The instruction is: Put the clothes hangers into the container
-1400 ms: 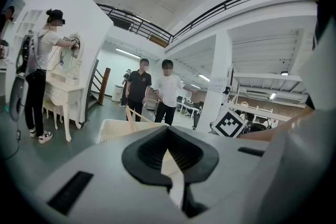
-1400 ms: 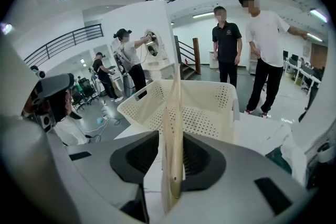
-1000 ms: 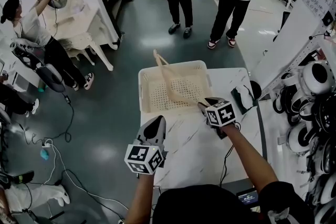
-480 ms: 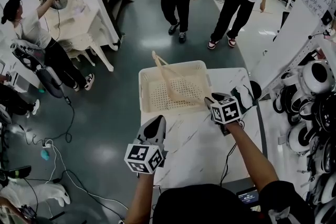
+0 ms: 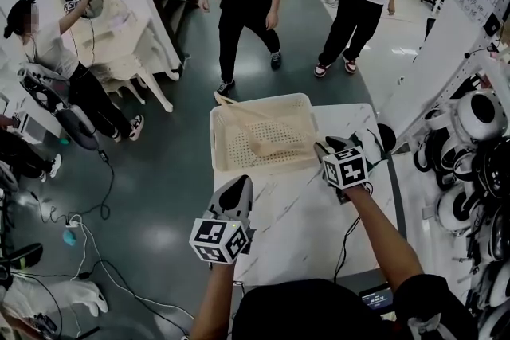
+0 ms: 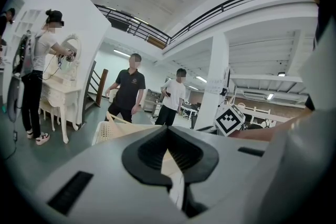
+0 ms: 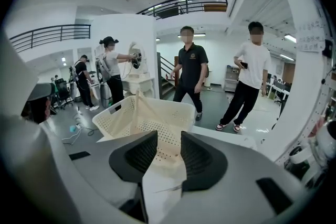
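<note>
Here, pale hanger [image 5: 275, 141] in basket [image 5: 216, 141] — left hand-held gripper [image 5: 237, 184] closed, right hand-held gripper [image 5: 323, 146] spread.

Cream hanger [image 5: 269, 142] tilted inside perforated cream basket [image 5: 216, 141]; tip over far-left rim

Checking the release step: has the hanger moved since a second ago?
Yes. The hanger has dropped from leaning upright to lying low inside the basket, its tip over the far left corner.
</note>
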Demonstrator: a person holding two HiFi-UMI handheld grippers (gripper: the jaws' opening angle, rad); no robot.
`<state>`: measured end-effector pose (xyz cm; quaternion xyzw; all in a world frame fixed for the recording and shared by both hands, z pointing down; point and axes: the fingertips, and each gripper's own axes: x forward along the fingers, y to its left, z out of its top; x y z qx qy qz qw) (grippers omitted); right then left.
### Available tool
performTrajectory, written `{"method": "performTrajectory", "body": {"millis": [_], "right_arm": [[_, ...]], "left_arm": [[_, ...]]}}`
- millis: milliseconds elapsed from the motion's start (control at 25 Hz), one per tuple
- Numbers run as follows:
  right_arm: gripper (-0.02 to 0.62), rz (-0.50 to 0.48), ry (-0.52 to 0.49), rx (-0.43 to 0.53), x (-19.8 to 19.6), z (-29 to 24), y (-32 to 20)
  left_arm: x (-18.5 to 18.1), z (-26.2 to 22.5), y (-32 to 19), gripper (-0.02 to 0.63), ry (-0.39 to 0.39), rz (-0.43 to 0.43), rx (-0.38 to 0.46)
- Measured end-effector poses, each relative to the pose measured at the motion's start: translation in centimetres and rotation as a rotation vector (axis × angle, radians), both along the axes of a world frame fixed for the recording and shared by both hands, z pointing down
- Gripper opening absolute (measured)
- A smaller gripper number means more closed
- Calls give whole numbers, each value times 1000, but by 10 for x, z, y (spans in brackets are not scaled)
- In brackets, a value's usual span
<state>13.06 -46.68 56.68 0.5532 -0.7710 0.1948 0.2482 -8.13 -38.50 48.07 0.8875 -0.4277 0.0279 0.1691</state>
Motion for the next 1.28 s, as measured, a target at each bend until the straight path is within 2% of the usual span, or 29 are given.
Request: {"method": "performTrajectory", "body": {"millis": [560,720,1040,1280], "right_arm": [[127,-14,-37,20,-3,-9,16],[75,-28,-58,45,-7,-13,22],[31,-81,-95,84,-19,-26,49],[20,-144,-158,148,-25,-46,65]], "left_arm": [[6,-6,12,5,-1,2,16],[10,-7,14,5,-6,-2,21],[22,-13,33,5,-16,-17,38],[34,-19,46,5,-32,-39,59]]}}
